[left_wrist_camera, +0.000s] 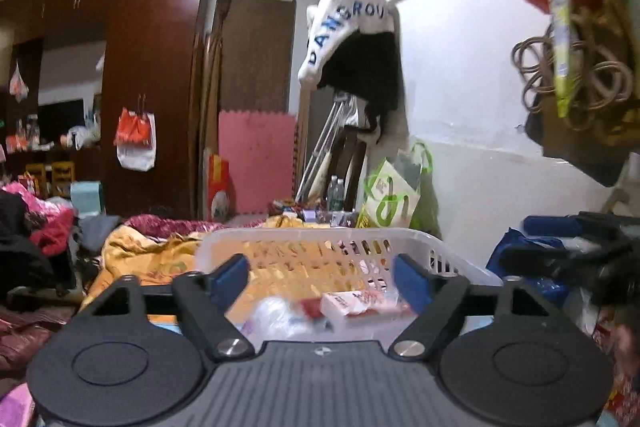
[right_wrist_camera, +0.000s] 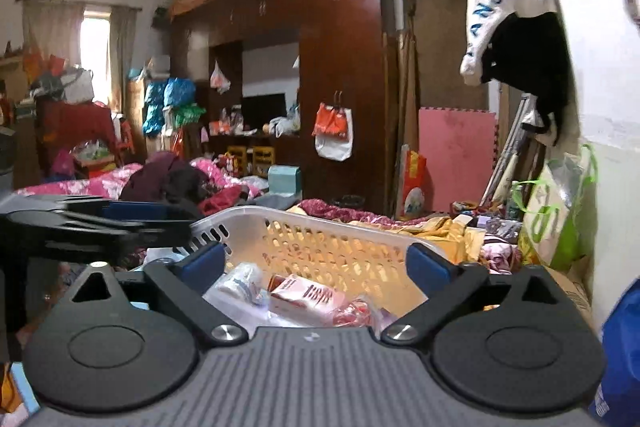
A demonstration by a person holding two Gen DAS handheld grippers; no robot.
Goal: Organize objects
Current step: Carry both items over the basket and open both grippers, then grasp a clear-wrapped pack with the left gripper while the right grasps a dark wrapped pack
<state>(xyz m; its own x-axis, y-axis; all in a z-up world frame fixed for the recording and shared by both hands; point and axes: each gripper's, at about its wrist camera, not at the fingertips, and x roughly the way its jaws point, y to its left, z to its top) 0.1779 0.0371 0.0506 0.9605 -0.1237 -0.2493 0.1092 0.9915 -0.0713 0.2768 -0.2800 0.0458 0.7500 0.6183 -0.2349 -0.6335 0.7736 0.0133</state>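
Both the left gripper (left_wrist_camera: 322,277) and right gripper (right_wrist_camera: 316,263) gape empty over the basket (right_wrist_camera: 320,223), whose light, stiff carton (right_wrist_camera: 304,293) at 6 o'clock probably suits a grip across its narrow sides

The laundry basket (right_wrist_camera: 320,227) is white plastic, smooth and slightly translucent, its walls pierced with slots. Inside lie a glossy red-and-white cardboard box (right_wrist_camera: 304,293) and crinkly clear plastic wrapping (right_wrist_camera: 240,285). The left gripper (left_wrist_camera: 322,277) is matt black plastic with blue rubbery-looking fingers (left_wrist_camera: 230,273) and shiny metal pivot screws. At upper centre of the right wrist view, the wardrobe (right_wrist_camera: 340,67) is dark lacquered wood, glossy. The yellow bedding (left_wrist_camera: 148,255) is soft, creased cloth.
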